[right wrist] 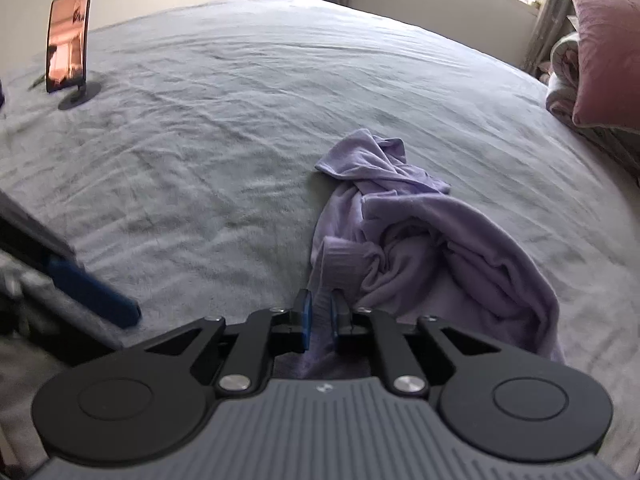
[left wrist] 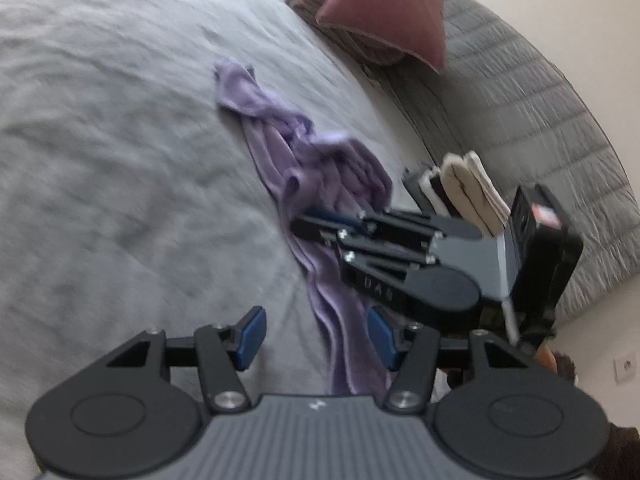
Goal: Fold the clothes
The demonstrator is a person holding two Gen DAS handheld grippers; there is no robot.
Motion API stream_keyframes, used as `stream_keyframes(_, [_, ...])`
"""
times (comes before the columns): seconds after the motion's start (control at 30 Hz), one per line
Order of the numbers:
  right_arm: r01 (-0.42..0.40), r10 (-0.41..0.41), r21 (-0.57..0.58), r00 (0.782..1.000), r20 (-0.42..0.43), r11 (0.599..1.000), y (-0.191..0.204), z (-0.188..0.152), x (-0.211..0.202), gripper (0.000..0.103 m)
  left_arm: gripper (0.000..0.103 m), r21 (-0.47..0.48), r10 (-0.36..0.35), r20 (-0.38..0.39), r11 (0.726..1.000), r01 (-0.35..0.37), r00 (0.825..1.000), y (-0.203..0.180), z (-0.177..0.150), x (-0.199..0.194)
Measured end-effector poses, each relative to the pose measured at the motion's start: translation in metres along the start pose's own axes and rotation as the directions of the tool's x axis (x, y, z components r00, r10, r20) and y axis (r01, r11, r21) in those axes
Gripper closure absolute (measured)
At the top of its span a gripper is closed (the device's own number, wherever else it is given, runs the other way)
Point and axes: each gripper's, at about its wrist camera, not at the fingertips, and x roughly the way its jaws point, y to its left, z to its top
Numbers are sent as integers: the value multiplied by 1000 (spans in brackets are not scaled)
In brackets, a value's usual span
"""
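A crumpled plain lilac soft-knit garment (right wrist: 420,240) lies mid-frame on a pale grey bed cover (right wrist: 220,120). A dusty-pink pillow (right wrist: 604,60) sits upper right. Both black hand-held grippers carry blue pads (right wrist: 306,320).

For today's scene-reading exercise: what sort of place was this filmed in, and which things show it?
Most likely a bedroom: a wide bed under a grey cover, a pink pillow by the quilted headboard, and a crumpled lilac garment lying on it.
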Motion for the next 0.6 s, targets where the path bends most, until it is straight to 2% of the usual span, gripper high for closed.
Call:
stream_keyframes(0.07, [-45,45,63,999,0,997,-8,-2,-4,73,46,10,-12,-22,1000,12,1000,-3,-5,7])
stream_keyframes(0.1, [-68,68,95,998,0,993,-12,-2,-6,68,50,22,-15,-29,1000,15,999,-5,-7,10])
stream_keyframes(0.23, [-128,131,183,991,-2,975,-23,-3,-8,67,82,80,-19,-64,997,24,998,-15,-16,20])
stream_keyframes(0.3, [-134,138,192,990,-9,972,-22,-2,-6,66,91,105,-12,-74,994,20,997,-19,-21,25])
stream_keyframes(0.4, [-133,139,174,990,-23,976,-14,-1,-2,57,94,158,8,-67,987,2,998,-26,-28,28])
stream_keyframes(0.47, [-112,116,125,993,-30,986,-6,0,0,55,94,195,7,-62,981,5,998,-31,-30,27])
stream_keyframes(0.57, [-61,62,21,998,-30,998,7,-3,2,57,94,241,5,-62,970,10,998,-38,-31,25])
stream_keyframes(0.6, [-42,42,-20,999,-26,999,11,-4,2,60,94,251,7,-62,968,8,998,-39,-32,25])
